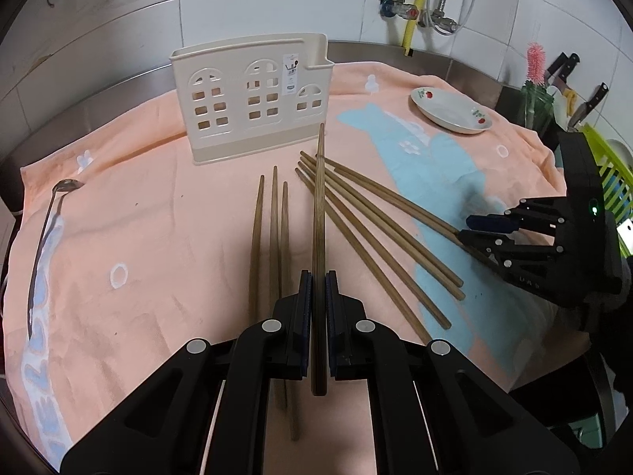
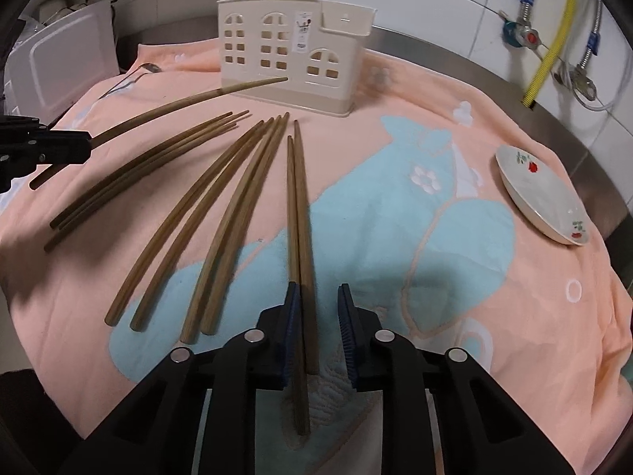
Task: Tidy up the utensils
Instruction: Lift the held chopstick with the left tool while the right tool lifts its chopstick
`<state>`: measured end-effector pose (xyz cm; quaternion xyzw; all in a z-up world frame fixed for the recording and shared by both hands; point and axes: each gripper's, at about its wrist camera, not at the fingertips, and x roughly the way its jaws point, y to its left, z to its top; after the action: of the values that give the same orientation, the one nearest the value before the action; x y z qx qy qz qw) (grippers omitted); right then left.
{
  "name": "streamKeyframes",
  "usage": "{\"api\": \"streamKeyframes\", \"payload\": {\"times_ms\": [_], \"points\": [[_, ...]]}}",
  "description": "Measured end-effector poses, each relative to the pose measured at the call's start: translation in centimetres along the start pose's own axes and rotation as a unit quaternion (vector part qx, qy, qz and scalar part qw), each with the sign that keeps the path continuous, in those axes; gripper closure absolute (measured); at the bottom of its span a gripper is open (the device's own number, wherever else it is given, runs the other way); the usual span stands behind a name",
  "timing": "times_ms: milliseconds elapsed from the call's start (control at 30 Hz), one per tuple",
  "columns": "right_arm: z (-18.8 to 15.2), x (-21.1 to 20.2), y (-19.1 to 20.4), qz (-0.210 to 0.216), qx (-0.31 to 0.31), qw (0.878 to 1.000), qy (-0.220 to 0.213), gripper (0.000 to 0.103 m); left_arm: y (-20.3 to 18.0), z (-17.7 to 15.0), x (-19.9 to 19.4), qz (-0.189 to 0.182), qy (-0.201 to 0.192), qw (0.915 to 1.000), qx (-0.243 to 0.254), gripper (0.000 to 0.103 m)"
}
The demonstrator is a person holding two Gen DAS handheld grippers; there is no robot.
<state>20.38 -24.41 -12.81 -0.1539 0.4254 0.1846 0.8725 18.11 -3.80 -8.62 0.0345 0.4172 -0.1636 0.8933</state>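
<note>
Left gripper clamped tight on one chopstick, raised off the towel, tip toward the cream utensil holder. Right gripper partly open around a chopstick pair lying on the towel; pads not pressing. Loose chopsticks between them; spoon and dish at the edges.

The lying chopsticks' near ends vanish behind the left hand-held gripper; the spoon's bowl is too small to read.
</note>
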Motion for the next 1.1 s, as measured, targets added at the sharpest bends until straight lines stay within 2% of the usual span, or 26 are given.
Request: {"api": "streamKeyframes", "payload": {"times_ms": [233,367,567,767,1100], "points": [[0.1,0.9,1.0,0.007,-0.019,1.000,0.006,0.089,0.5,-0.3,-0.8,-0.002,0.002,1.0000,-0.002,0.097],[0.0,0.9,-0.3,0.044,0.019,0.999,0.004,0.089,0.9,-0.6,-1.1,-0.002,0.006,1.0000,-0.008,0.097],[-0.1,0.0,-0.8,0.067,0.035,0.997,-0.005,0.089,1.1,-0.7,-1.1,0.000,0.007,0.9999,-0.011,0.097],[-0.2,0.2,-1.3,0.054,0.040,0.998,-0.006,0.090,1.1,-0.8,-1.2,0.000,0.008,0.9999,-0.009,0.097],[0.0,0.3,-1.2,0.045,0.015,0.999,0.000,0.094,1.0,-0.5,-1.7,0.002,0.000,1.0000,-0.001,0.097]]}}
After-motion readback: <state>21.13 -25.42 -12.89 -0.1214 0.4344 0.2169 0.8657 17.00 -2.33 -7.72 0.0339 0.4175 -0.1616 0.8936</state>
